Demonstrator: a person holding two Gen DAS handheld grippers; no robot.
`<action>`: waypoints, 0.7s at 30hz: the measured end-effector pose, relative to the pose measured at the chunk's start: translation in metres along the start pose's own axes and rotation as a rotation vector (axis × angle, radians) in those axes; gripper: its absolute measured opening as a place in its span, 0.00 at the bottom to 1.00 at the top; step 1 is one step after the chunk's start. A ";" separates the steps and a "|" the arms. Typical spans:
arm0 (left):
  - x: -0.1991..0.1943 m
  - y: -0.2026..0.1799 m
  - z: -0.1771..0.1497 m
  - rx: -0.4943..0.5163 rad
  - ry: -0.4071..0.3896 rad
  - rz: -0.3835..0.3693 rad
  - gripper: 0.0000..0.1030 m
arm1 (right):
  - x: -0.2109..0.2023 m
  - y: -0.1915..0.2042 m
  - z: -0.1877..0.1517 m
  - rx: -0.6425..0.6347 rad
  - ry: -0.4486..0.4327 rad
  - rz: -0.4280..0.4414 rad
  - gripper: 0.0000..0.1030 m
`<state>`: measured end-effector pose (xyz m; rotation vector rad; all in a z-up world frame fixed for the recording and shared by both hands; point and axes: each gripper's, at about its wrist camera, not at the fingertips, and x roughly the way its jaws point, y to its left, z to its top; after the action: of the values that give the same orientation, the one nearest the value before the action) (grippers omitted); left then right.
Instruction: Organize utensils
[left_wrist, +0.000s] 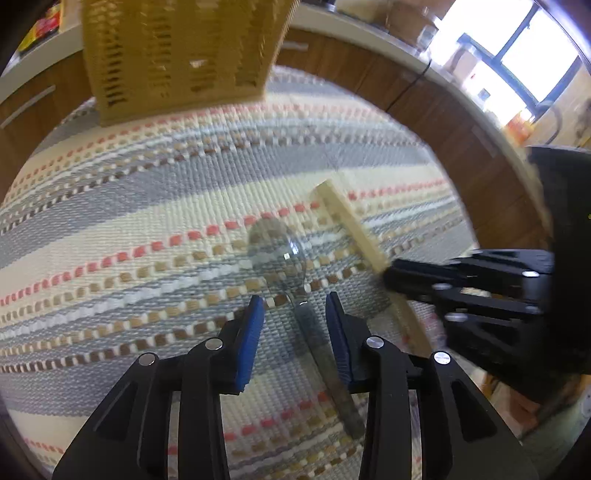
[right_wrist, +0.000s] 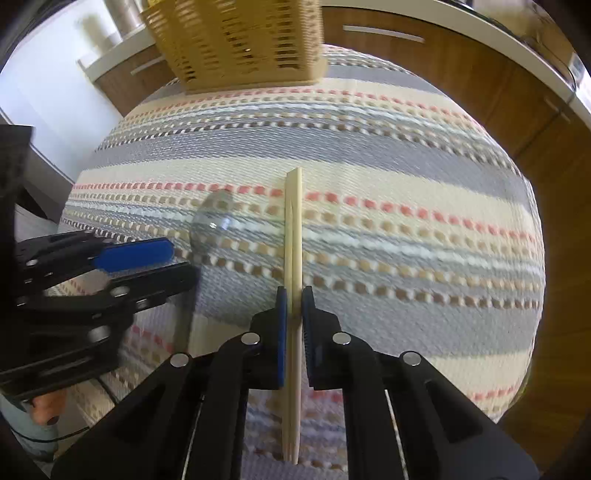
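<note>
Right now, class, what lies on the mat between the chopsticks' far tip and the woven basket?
Nothing but bare striped mat lies between the chopsticks and the basket; the right wrist view shows this stretch best.

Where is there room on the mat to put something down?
The mat is bare from the chopsticks across to its far side edge, and in the strip between the basket and the spoon. It is crowded near both grippers, left and right.
</note>
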<state>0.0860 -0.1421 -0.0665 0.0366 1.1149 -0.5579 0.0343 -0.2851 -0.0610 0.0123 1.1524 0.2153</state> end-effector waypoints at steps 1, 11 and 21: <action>0.002 -0.006 0.002 0.018 0.002 0.032 0.33 | -0.003 -0.006 -0.004 0.011 -0.001 0.006 0.05; 0.002 -0.022 0.003 0.078 -0.022 0.175 0.03 | -0.033 -0.030 -0.019 0.068 -0.141 0.091 0.09; -0.023 0.026 0.001 0.009 -0.041 0.129 0.01 | -0.034 -0.026 -0.007 0.073 -0.154 0.109 0.48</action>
<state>0.0910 -0.1104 -0.0525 0.1038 1.0620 -0.4470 0.0192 -0.3174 -0.0356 0.1540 1.0065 0.2646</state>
